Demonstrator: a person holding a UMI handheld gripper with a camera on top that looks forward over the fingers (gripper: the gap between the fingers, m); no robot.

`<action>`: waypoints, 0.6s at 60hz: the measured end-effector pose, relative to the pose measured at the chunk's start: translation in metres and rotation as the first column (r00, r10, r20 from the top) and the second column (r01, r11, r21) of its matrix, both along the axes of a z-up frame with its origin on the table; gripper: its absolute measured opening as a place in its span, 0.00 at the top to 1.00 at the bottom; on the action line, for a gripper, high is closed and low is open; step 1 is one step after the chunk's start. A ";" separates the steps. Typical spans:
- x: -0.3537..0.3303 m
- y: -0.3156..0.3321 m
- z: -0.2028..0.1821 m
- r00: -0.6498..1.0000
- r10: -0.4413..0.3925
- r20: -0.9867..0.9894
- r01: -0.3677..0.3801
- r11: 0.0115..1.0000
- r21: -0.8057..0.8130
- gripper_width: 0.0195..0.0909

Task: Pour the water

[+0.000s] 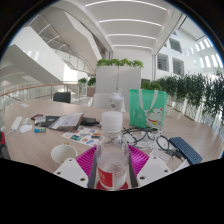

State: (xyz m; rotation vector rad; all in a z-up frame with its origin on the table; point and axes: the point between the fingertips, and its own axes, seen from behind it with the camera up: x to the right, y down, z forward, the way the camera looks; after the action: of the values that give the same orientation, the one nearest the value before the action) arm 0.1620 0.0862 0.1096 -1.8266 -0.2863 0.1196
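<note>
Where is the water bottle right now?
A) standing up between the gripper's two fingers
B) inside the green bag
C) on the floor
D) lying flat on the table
A: the clear water bottle with its red label stands upright between the gripper fingers, whose pink pads sit at either side of it.

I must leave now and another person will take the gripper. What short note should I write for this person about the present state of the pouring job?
Gripper: its fingers stand at both sides of a clear water bottle with a red-and-white label; the pink pads sit close to it, but a firm grip cannot be confirmed.
Bottle: upright, cap on, on or just above the table.
Possible vessels: a white paper cup beside the left finger, a clear glass beyond the bottle, in front of a green bag.
Done: gripper is at the bottle.
Left: open the bottle, tilt it, pour the water.
</note>
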 end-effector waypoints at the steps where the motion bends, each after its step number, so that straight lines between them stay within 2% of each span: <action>1: 0.003 -0.001 -0.007 1.000 -0.001 0.000 0.001 1.000 -0.007 0.58; 5: 0.008 -0.003 -0.010 0.999 0.001 -0.041 -0.003 1.000 -0.030 0.58; 6: 0.010 -0.005 -0.032 0.999 -0.001 -0.052 0.000 0.999 -0.034 0.59; 7: 0.010 -0.005 -0.028 0.999 -0.004 -0.054 0.002 0.999 -0.045 0.58; 8: 0.008 -0.007 -0.040 0.998 -0.013 -0.059 0.010 0.999 -0.054 0.58; 20: 0.009 -0.011 -0.038 0.994 -0.017 -0.105 0.014 1.000 -0.025 0.58; 24: 0.009 -0.013 -0.040 0.996 -0.013 -0.089 0.010 1.000 -0.026 0.54; 28: 0.013 -0.020 -0.048 0.998 -0.019 -0.060 0.014 0.995 -0.094 0.45; 33: 0.015 -0.038 -0.045 0.998 -0.018 -0.055 0.011 0.990 -0.138 0.14; 34: 0.015 -0.042 -0.043 0.998 -0.017 -0.055 0.009 0.990 -0.140 0.09; 36: 0.017 -0.053 -0.040 0.998 -0.024 -0.053 0.016 0.988 -0.151 0.08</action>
State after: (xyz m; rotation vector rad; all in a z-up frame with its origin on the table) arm 0.1793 0.0328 0.0691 -1.9725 -0.2257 0.1812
